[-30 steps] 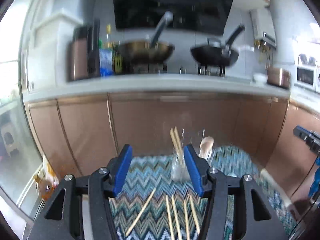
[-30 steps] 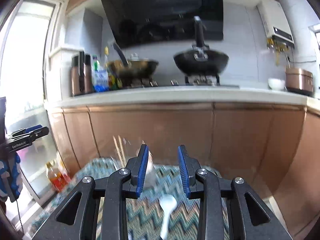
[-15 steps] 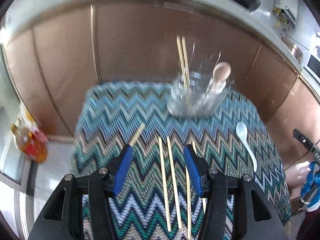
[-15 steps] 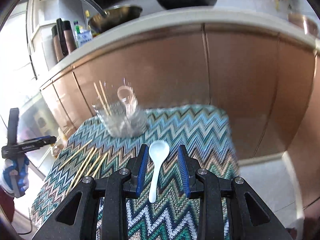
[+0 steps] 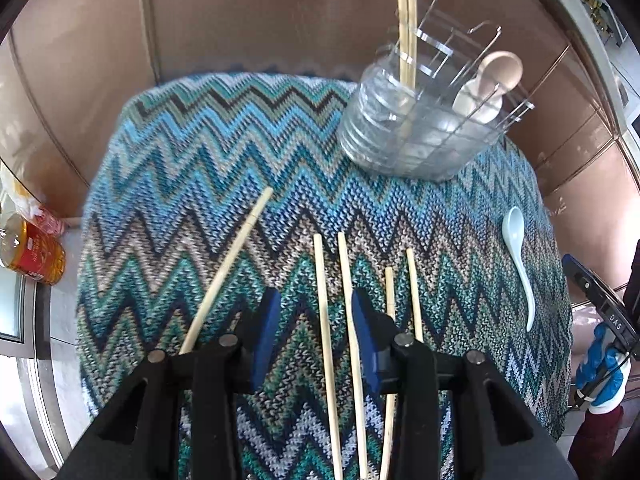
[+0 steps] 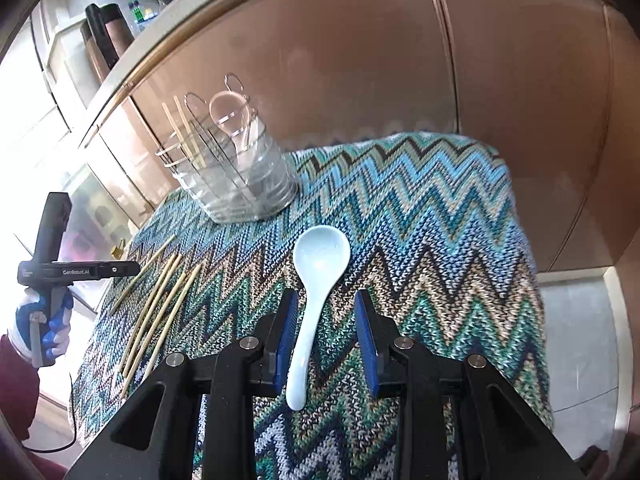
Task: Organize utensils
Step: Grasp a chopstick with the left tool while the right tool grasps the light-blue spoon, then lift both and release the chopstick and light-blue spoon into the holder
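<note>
My left gripper (image 5: 314,336) hangs wide open and empty over two chopsticks (image 5: 336,344) lying between its jaws on the zigzag cloth (image 5: 180,168), while my right gripper (image 6: 326,336), equally open and empty, straddles the handle of the pale blue spoon (image 6: 314,280). I judge this the pick-up step: next, lower, close, then carry everything to the clear holder (image 5: 416,128) beyond.
</note>
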`<state>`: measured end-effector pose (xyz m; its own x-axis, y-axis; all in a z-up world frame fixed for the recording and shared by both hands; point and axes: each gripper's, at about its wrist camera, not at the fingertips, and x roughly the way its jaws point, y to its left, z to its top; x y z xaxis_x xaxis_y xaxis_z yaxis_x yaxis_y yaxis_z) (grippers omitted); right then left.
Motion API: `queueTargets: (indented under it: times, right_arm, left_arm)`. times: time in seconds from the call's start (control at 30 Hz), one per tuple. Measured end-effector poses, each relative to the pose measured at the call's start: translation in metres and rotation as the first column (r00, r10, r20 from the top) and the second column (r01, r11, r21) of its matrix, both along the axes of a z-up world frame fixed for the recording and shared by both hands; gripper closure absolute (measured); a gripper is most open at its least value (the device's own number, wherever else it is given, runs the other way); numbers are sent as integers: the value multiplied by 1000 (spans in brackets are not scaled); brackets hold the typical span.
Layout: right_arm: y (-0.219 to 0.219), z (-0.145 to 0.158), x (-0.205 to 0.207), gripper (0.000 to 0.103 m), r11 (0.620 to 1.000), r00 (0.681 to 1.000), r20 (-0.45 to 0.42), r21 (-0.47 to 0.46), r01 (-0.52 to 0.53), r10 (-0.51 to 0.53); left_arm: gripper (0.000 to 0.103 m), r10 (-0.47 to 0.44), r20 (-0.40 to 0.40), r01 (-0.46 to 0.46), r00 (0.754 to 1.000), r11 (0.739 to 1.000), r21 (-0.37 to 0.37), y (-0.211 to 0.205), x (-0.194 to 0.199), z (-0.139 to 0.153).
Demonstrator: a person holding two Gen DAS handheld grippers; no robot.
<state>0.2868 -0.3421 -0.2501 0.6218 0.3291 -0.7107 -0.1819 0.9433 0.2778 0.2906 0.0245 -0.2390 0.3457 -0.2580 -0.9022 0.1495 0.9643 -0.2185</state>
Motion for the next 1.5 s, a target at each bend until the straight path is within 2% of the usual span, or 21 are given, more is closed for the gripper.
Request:
queueTargets:
  times: [0.2, 0.5, 0.83, 0.97, 1.07, 1.1, 1.2, 1.37, 1.5]
  right_arm:
    - [0, -9, 17, 74, 1000, 999, -42, 0, -31, 31]
    - [-3, -23, 59, 74, 992, 984, -130, 33, -118, 121]
    - [-2, -37, 109, 77, 971, 948, -215, 110, -214, 233]
    - [2, -41, 123, 85, 961, 929, -251, 109, -254, 273]
    - [9, -41, 126, 90, 952, 914, -266, 80, -295, 306]
    - [12, -40, 125, 94, 949, 910, -271, 63, -309, 314]
    - [22, -38, 124, 97, 940, 902, -273, 31, -340, 335]
    - [31, -22, 106, 97, 943, 920, -231, -25, -332, 317]
    - [31, 0, 82, 97, 956, 947, -168, -62, -286, 272]
  left_arm:
    - [78, -14, -68, 14, 998, 1000, 11, -6, 16, -17]
    - [92, -76, -122, 84, 990, 995, 60, -25, 32, -32]
    - [98, -111, -176, 125, 978, 990, 66, -44, 55, -40]
    - [99, -105, -172, 119, 979, 990, 71, -37, 68, -40]
    - [99, -100, -163, 114, 981, 990, 77, -37, 66, -38]
    - [99, -101, -160, 115, 982, 990, 81, -38, 65, -38]
    - [99, -99, -148, 113, 984, 990, 89, -42, 55, -37]
    - [99, -75, -111, 82, 991, 994, 68, -35, 38, -27]
    - [99, -46, -39, 47, 998, 999, 24, -21, 21, -9]
